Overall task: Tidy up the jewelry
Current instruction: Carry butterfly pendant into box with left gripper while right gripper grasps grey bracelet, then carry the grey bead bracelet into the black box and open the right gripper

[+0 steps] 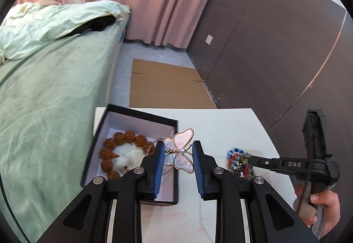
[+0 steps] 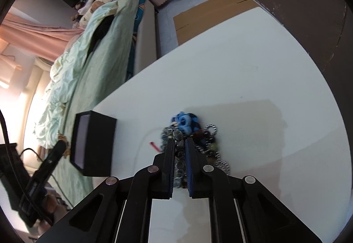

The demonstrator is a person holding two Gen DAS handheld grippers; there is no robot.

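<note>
- On the white table [image 1: 231, 123], at 9 o'clock: the black jewelry box [image 1: 141, 117] containing a brown bead bracelet [image 1: 123, 139].
- Centre: left gripper [image 1: 178, 154], fingers partly apart, pads bearing on the butterfly brooch [image 1: 179, 151] over the box edge.
- At 3 o'clock: right gripper [image 2: 179, 143], nearly closed, pinching the tangled bead jewelry pile [image 2: 192, 132].

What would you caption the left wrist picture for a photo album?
Left tongs carry a butterfly brooch beside the black box holding a brown bead bracelet.
</note>
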